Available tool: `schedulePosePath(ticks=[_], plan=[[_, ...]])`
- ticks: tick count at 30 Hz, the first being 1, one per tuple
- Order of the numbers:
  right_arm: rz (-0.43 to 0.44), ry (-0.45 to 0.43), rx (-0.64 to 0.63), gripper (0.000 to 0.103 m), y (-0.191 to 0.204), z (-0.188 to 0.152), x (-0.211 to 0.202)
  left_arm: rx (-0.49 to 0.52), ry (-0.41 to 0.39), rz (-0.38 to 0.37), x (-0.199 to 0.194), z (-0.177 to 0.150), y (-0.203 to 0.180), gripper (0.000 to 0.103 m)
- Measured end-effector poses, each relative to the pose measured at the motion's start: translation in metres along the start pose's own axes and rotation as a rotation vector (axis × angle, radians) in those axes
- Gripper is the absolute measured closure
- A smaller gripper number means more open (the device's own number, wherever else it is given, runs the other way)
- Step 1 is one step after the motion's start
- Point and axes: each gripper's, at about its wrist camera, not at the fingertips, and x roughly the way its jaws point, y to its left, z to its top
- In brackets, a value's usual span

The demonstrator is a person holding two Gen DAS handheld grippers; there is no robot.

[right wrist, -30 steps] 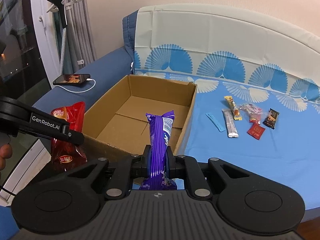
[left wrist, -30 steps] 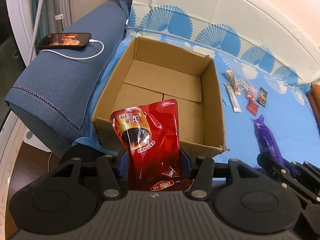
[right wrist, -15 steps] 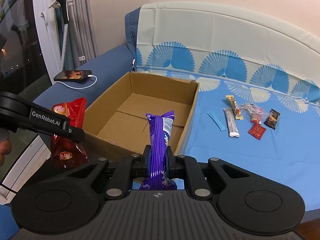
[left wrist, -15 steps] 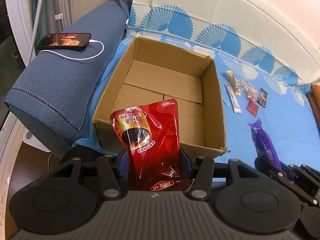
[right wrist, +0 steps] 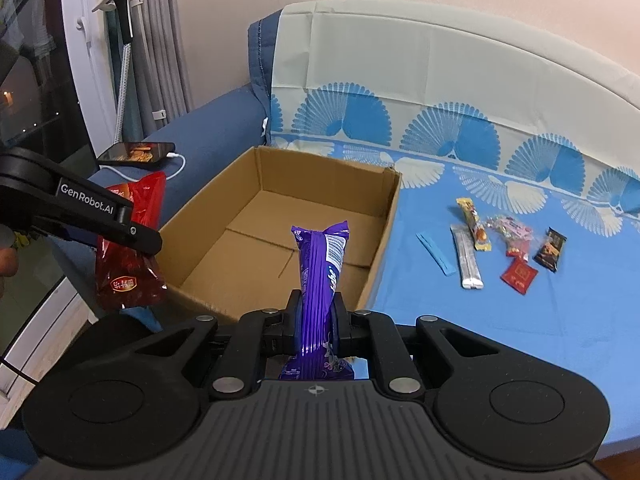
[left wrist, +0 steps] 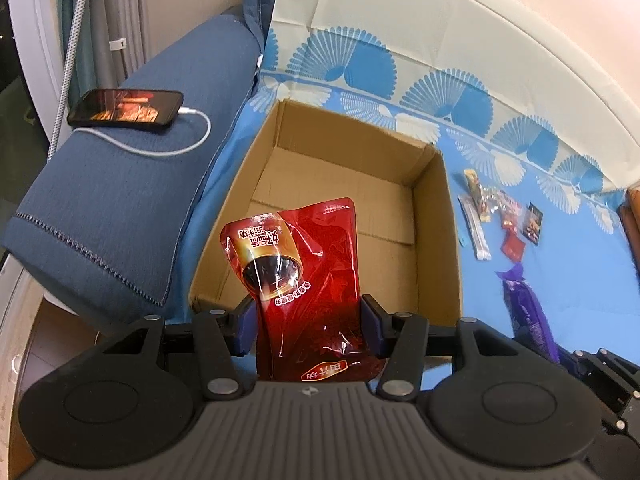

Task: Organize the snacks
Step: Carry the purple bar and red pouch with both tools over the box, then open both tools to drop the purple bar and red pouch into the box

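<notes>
Both pouches nearer box (left wrist: 436, 216), red pouch (left wrist: 304, 280), purple pack (right wrist: 320, 272) upright, jaws clamped.

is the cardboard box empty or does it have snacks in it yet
Empty. The cardboard box shows only its bare floor flaps in both views; the red pouch and purple packet are above it in grippers.

- One open brown cardboard box (right wrist: 280, 216), sitting on the blue fan-print sheet (right wrist: 500, 320).
- One glossy red pouch (left wrist: 304, 280), at the box's near left corner.
- One long purple wrapper (right wrist: 320, 272), at the box's near edge.
- Seven small loose packets to the right of the box: one light-blue strip (right wrist: 435, 253), one silver stick (right wrist: 467, 258), one yellow bar (right wrist: 474, 229), one clear candy wrap (right wrist: 506, 227), one small red pack (right wrist: 516, 250), one red square sachet (right wrist: 519, 275), one black packet (right wrist: 551, 249).
- One black phone (right wrist: 138, 153), left of the box.
</notes>
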Motion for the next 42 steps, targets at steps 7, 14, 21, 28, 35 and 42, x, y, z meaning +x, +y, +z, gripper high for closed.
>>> schedulePosePath(ticks=[7, 14, 21, 28, 35, 42], plan=[[0.030, -0.006, -0.016, 0.089, 0.007, 0.023, 0.030, 0.002, 0.002, -0.002, 0.024, 0.026, -0.002, 0.045], [0.038, 0.026, -0.009, 0.089, 0.007, 0.037, 0.072, 0.001, 0.039, 0.014, 0.060, 0.044, 0.002, 0.045], [0.042, 0.077, 0.010, 0.089, 0.002, 0.042, 0.111, 0.000, 0.095, 0.026, 0.101, 0.054, 0.005, 0.045], [0.045, 0.119, 0.025, 0.089, -0.001, 0.044, 0.143, 0.006, 0.138, 0.038, 0.135, 0.057, 0.004, 0.045], [0.049, 0.160, 0.030, 0.089, -0.002, 0.041, 0.166, 0.013, 0.179, 0.054, 0.161, 0.056, 0.008, 0.044], [0.046, 0.178, 0.035, 0.088, -0.003, 0.040, 0.183, 0.043, 0.169, 0.102, 0.171, 0.056, 0.011, 0.033]])
